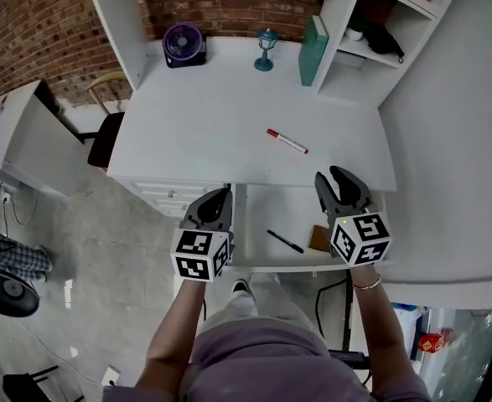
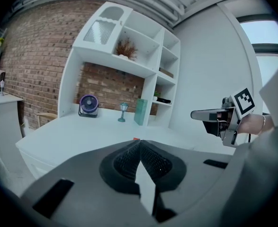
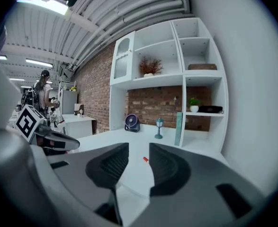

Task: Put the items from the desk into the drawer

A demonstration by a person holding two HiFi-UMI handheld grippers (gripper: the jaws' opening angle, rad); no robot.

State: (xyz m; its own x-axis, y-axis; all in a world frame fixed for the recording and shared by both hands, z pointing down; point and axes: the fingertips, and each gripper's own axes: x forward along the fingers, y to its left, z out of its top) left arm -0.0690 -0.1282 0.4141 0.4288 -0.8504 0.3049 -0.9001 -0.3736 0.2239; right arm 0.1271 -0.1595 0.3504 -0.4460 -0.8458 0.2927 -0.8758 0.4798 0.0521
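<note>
Right gripper [image 1: 334, 182] was released: jaws apart, nothing between them. In the right gripper view the red marker [image 3: 145, 159] sat in line with the gap but well ahead. Left gripper [image 1: 225, 193] was clenched on nothing, pads meeting at the tip. Both hung over the open drawer [image 1: 258, 212] at the front edge of the desk [image 1: 204, 115]. The marker lay diagonal on the desk, front right, apart from everything else. A black pen [image 1: 285, 240] and a small flat brown thing [image 1: 319, 238] were already in the drawer; I couldn't tell what the brown one was.

Risks as I judged them:
- Marker looked thin and round. Jaws coming in along it rather than across would shove it, and it would roll, maybe off the front edge.
- Shallow approach: the lower jaw could scrape the desktop first and skid the marker away.
- A pinch near one end would let it pivot and slip out on the carry.
- A high release over the drawer could bounce it off the pen or out.
- Fan [image 1: 183, 44], lamp [image 1: 266, 48] and green book [image 1: 313, 50] stood at the back. The lamp looked top-heavy and the book stood on end, so a nudge would tip either.
- Left gripper hung just beside the drawer's left edge, so a careless swing could knock it.
</note>
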